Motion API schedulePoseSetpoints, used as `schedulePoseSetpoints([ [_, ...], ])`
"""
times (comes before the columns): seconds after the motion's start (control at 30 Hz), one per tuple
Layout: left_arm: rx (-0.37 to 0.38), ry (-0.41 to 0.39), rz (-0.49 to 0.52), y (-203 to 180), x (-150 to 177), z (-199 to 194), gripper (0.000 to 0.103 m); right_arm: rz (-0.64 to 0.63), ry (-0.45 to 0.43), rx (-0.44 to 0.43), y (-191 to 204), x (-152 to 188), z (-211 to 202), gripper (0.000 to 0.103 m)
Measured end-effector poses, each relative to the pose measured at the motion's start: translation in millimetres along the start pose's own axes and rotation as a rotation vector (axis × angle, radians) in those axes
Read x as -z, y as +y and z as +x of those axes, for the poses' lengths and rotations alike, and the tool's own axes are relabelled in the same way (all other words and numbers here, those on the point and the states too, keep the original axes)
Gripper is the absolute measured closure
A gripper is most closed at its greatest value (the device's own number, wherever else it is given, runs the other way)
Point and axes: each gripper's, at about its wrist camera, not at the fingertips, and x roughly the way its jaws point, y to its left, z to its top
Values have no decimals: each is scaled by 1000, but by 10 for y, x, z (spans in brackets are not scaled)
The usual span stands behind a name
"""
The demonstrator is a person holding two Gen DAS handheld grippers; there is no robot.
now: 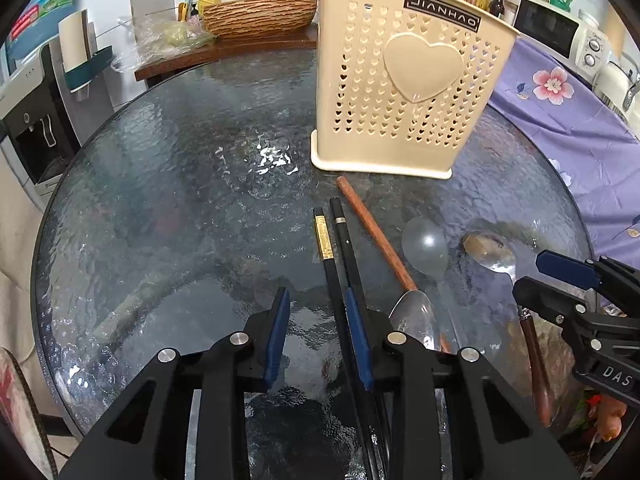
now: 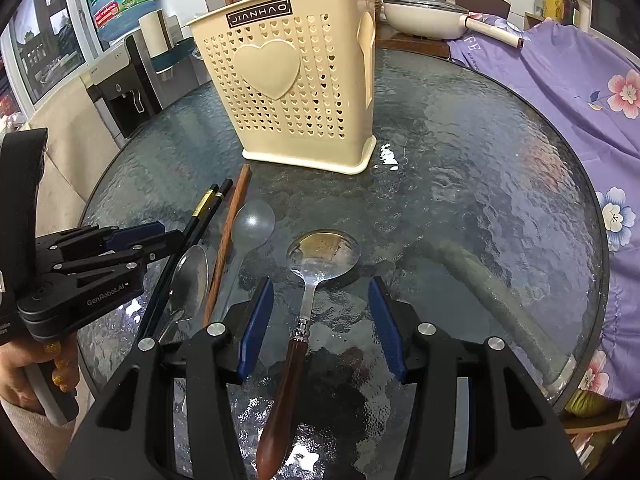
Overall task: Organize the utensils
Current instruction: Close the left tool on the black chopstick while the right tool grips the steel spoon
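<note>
Cream caddy [image 1: 404, 92] upright on the worktop [image 1: 180, 200], wooden sticks poking out. Before it, left claw [image 1: 320, 336] open astride black chopsticks [image 1: 340, 264]; right claw [image 2: 320, 328] open over a spoon [image 2: 308, 280].

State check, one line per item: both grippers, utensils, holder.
left gripper: open, black chopsticks against one pad
right gripper: open, straddling brown-handled spoon, not touching
black chopsticks: flat on table, side by side
wooden chopstick: flat on table
clear plastic spoon: flat, bowl up
brown-handled spoon: flat, bowl up
utensil holder: upright, some utensils inside
</note>
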Motion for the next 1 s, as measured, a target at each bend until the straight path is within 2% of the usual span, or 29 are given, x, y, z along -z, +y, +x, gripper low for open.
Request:
schedulePoseSetpoints([
  [0.47, -47, 15, 34, -56, -113, 112, 82, -15, 49, 31, 75, 3, 169, 54],
  [0.63, -55, 21, 38, -51, -200, 161, 85, -14, 70, 49, 95, -35, 263, 59],
  [1.0, -55, 27, 35, -28, -326, 254, 90, -18, 90, 61, 162, -193, 396, 59],
])
